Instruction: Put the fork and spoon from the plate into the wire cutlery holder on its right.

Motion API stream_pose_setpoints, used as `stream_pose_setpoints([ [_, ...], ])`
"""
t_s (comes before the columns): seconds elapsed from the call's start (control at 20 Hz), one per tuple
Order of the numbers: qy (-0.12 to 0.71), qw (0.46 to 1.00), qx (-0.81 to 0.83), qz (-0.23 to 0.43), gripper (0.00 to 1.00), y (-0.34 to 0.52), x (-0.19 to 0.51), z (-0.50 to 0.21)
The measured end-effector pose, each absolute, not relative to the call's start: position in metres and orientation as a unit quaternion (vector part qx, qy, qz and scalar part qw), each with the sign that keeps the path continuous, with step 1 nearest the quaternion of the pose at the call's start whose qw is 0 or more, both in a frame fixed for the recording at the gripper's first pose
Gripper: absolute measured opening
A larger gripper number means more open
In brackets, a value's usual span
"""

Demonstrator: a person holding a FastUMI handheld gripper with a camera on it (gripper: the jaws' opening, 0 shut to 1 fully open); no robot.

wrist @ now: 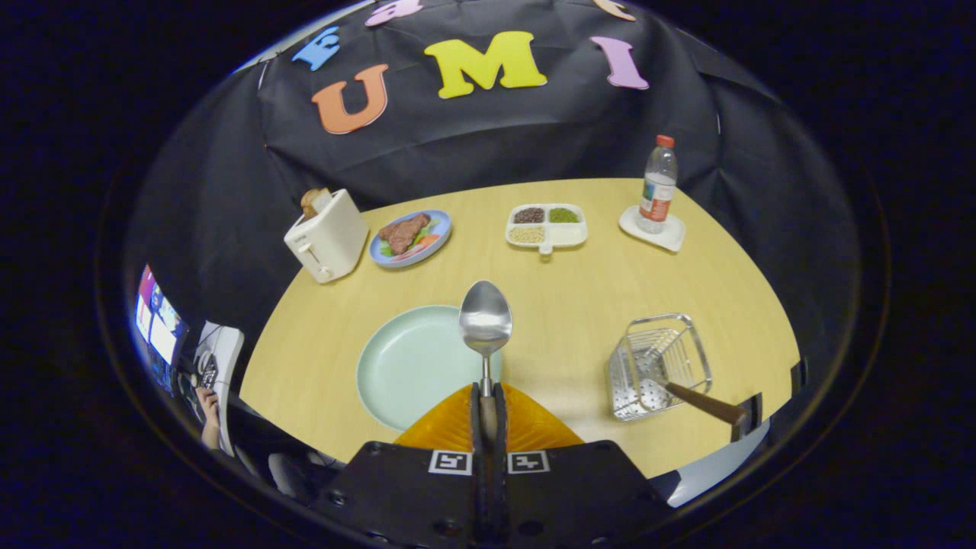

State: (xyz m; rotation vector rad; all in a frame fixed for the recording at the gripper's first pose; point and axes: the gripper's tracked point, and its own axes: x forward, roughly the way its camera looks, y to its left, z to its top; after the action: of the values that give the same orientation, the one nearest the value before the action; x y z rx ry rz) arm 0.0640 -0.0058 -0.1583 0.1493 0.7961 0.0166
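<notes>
My gripper [488, 396] is shut on the handle of a metal spoon [485, 320]. The spoon's bowl sticks out ahead of the fingers, held up over the right rim of a pale green plate [404, 366] on the wooden table. The plate has nothing lying in it. To the right stands the wire cutlery holder [659, 364]. A wooden-handled utensil [705, 404], which I take for the fork, leans out of it toward the table's near right edge, its head hidden among the wires.
At the back of the table stand a white toaster [326, 236] with bread, a blue plate of food [410, 238], a white divided dish of beans [546, 225] and a water bottle [657, 184] on a white coaster. A person's hand [210, 415] shows by a device off the left edge.
</notes>
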Motion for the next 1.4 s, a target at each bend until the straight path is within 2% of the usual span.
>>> stream_pose_setpoints([
  [0.5, 0.366, 0.924, 0.105, -0.036, 0.02, -0.102, 0.038, -0.146],
  [1.05, 0.379, 0.919, 0.105, -0.044, 0.02, -0.125, 0.039, -0.158],
  [1.3, 0.366, 0.924, 0.102, -0.053, 0.12, -0.127, 0.041, -0.155],
  [1.4, 0.363, 0.924, 0.103, -0.055, 0.23, -0.126, 0.040, -0.154],
])
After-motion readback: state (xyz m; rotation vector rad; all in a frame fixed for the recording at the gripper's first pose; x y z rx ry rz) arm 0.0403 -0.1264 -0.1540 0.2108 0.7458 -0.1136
